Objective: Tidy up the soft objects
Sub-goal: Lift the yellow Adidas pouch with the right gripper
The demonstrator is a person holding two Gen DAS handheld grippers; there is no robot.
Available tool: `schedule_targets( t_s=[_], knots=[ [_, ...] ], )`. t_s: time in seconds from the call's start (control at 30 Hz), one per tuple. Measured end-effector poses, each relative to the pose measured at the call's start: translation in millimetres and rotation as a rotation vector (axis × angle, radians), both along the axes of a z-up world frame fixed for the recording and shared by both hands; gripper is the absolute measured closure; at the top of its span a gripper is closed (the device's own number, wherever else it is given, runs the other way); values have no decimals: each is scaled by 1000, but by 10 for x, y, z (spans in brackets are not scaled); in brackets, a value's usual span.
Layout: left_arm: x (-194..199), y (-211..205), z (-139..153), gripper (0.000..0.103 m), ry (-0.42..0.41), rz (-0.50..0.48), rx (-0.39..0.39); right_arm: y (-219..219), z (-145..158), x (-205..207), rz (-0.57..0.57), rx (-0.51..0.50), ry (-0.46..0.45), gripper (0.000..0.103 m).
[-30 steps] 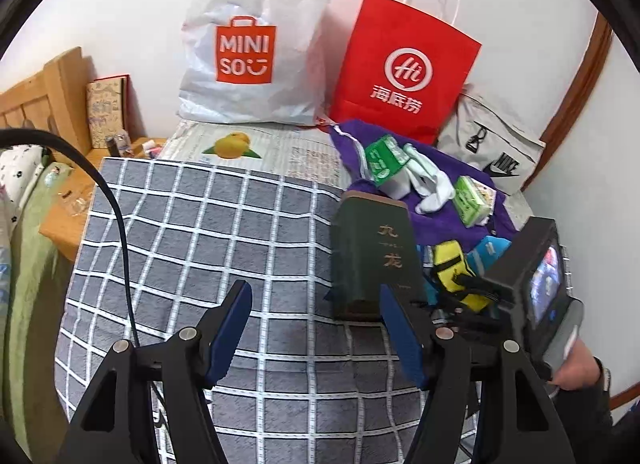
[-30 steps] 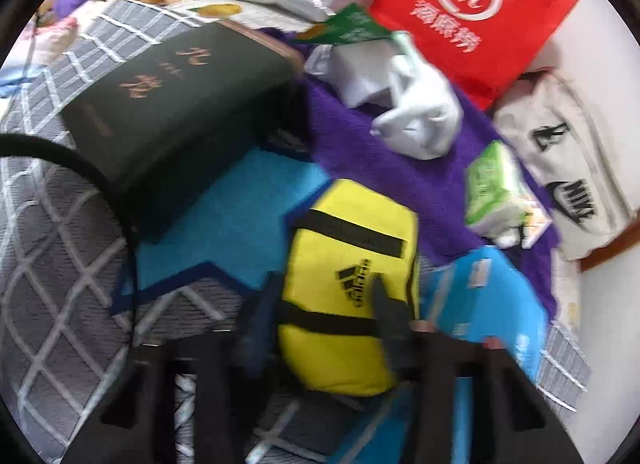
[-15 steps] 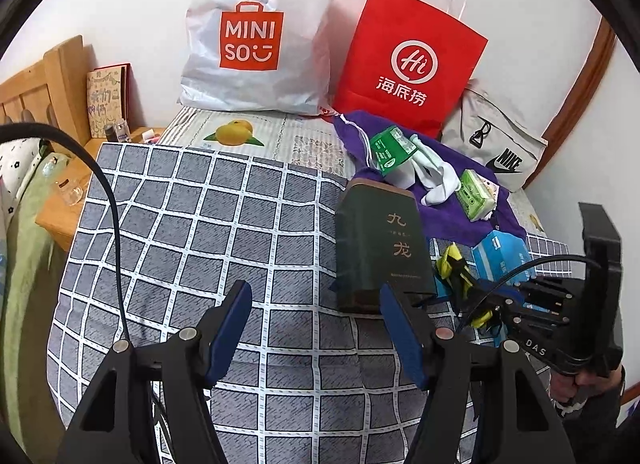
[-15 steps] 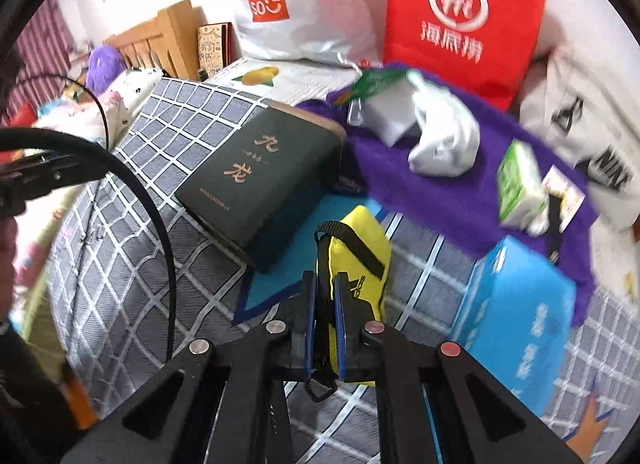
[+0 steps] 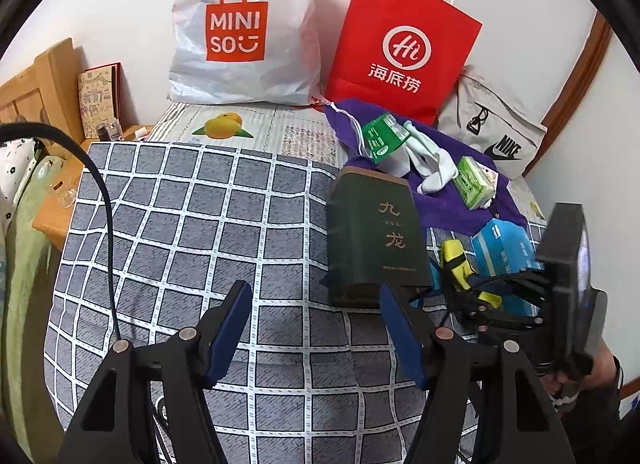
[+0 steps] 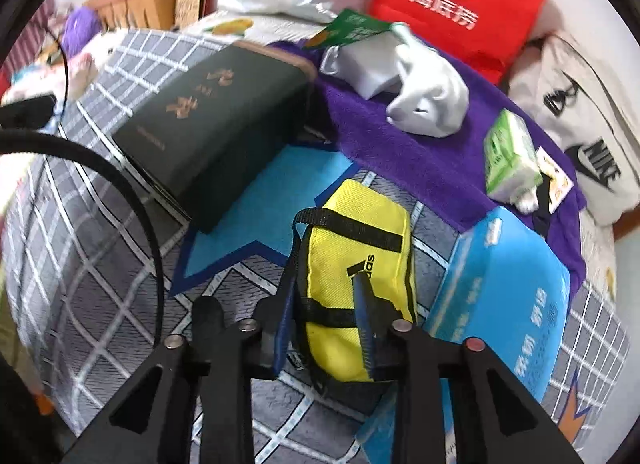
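- Bed (image 5: 168,224) under a grey-and-white checked cover carries everything; most of its left side holds no items.
- Along the wall at its far edge: a white plastic Miniso bag (image 5: 244,28), a red paper carrier bag with white handles (image 5: 404,48), a grey Nike drawstring bag (image 5: 496,132). Contents of all three cannot be seen.
- Purple towel-like cloth (image 6: 404,144) spread at the far right; on it lie a white crumpled sock or cloth (image 6: 428,100), a green-and-white carton (image 5: 384,136) and a green tissue pack (image 6: 508,156).
- Dark green lidded box with gold characters (image 5: 376,240) lies closed on the cover, its near end over a flat blue star-shaped piece (image 6: 256,216).
- Light blue packet (image 6: 508,304) lies just beside the pouch.
- Small yellow fabric pouch with black straps and Adidas logo (image 6: 360,264): right gripper (image 6: 324,328) has its fingers pinching the pouch's near end; whether it is lifted off the cover cannot be told.
- Left gripper (image 5: 316,336) hovers over bare cover, fingers spread, holding nothing.
- Judgement: early stage. One soft item is in hand; the sock, the cloth and the tissues lie unsorted, and no destination is evident yet.
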State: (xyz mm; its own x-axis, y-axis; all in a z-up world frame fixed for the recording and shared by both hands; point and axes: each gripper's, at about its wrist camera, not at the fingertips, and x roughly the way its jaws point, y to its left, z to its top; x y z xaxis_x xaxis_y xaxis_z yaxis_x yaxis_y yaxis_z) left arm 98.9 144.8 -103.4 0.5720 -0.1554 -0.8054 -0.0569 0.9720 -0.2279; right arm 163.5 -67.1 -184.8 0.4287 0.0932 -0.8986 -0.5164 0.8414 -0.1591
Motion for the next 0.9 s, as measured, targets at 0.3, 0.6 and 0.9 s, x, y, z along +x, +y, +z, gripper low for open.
schedule_targets(
  t_s=[0.3, 0.6, 0.9],
  knots=[
    [0, -52, 5, 39, 0, -13, 23, -54, 352, -92, 11, 65, -87, 95],
    [28, -326, -26, 39, 14, -113, -5, -423, 730, -205, -71, 304, -76, 96],
    [-137, -745, -206, 39, 81, -219, -7, -862, 1177, -428, -147, 394, -191, 96]
  ],
)
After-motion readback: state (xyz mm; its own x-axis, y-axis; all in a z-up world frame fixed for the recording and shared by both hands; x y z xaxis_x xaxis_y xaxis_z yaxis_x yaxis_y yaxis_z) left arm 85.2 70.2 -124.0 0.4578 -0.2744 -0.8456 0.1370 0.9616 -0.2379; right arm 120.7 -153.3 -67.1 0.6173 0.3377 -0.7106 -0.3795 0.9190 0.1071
